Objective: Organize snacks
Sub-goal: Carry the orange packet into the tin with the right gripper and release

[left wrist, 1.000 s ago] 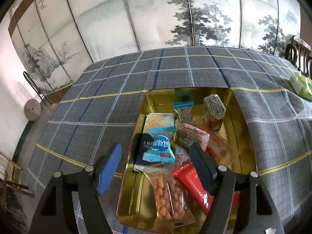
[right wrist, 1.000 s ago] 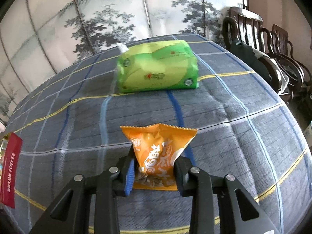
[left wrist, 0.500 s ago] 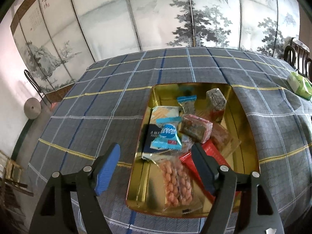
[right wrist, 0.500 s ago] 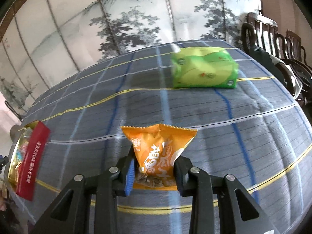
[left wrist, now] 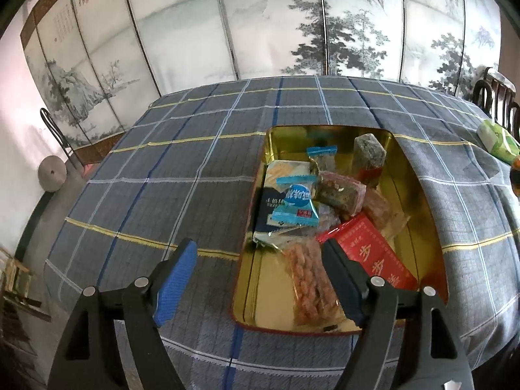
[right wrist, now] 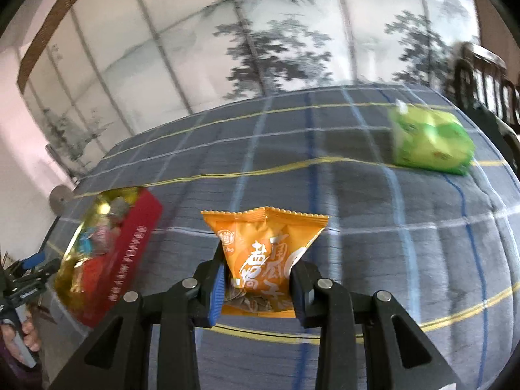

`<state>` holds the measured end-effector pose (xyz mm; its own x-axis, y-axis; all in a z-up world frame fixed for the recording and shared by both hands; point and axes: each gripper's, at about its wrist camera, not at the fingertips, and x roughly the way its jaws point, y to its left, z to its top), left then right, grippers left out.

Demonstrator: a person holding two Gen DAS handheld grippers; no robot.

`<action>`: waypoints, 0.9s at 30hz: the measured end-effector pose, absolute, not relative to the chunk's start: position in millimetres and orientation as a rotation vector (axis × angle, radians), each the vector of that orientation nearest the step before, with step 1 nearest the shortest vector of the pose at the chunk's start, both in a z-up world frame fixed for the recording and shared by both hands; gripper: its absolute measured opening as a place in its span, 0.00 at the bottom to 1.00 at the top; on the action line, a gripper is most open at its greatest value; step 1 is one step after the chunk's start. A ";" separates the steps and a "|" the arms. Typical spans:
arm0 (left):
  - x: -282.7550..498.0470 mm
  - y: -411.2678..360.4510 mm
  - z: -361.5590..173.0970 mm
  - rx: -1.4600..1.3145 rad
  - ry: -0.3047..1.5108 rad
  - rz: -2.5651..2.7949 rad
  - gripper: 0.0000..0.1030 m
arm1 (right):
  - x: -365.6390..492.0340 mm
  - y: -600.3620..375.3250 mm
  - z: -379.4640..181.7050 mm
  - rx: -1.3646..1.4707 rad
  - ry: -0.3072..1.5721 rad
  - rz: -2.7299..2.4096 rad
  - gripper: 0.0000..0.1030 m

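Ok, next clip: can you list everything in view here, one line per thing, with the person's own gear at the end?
gold tin: 1, gold inside, red outside, open on the tablecloth, holding snacks
red box: 1, red with gold lettering, leaning in the tin's right side
peanut bag: 1, clear, in the tin's near end
blue packets: at least 2, blue and white, mid tin
green pack: 1, green, on the cloth at far right
orange packet: 1, orange, between the right gripper's pads
tablecloth: 1, grey-blue plaid
painted screen: 1, grey landscape, behind the table
chairs: dark wood, far right
left gripper: jaws opening, nothing between them
right gripper: shut on the orange packet
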<state>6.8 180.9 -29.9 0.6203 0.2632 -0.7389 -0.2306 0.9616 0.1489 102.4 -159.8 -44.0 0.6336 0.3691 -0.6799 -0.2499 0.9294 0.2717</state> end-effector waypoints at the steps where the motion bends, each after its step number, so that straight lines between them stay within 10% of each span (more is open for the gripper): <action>1: 5.9 182.1 -30.0 0.038 0.857 0.284 0.74 | 101.2 -148.4 -39.9 0.147 0.808 0.378 0.33; 27: -5.8 212.8 -29.6 0.046 0.831 0.400 0.93 | 106.5 83.6 -57.6 0.000 0.943 0.779 0.33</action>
<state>-5.8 212.8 -29.6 0.6043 0.3634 -0.7091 -0.3275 0.9246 0.1947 106.5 83.6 -57.6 0.3406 0.5989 -0.7248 -0.5989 0.7324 0.3238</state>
